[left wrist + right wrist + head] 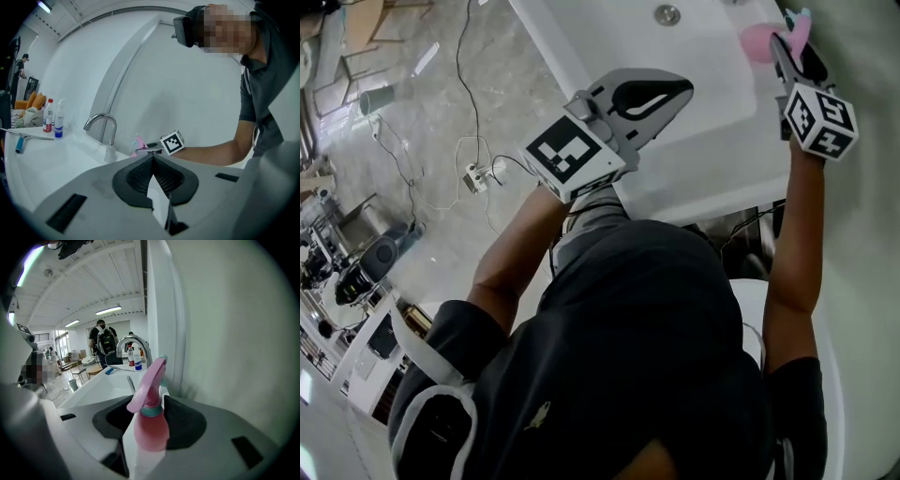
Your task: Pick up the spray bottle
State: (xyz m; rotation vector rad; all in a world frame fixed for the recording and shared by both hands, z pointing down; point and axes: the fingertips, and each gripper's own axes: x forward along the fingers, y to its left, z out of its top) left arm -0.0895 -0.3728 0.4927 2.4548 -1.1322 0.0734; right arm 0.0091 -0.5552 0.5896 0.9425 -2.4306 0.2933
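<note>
While right gripper [146, 400] gapes around spray bottle [151, 427] at sink [703, 173] edge, wall close, left gripper [153, 159] closed

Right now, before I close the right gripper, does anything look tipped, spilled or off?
Nothing stands out. The pink spray bottle stands upright at the sink's edge, between the open jaws of the right gripper. No spill shows around it.

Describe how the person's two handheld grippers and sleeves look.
The left gripper and right gripper have pale grey shells with black ribbed pads. Each carries a cube of black-and-white square markers. The person wears a dark short-sleeved shirt.
</note>
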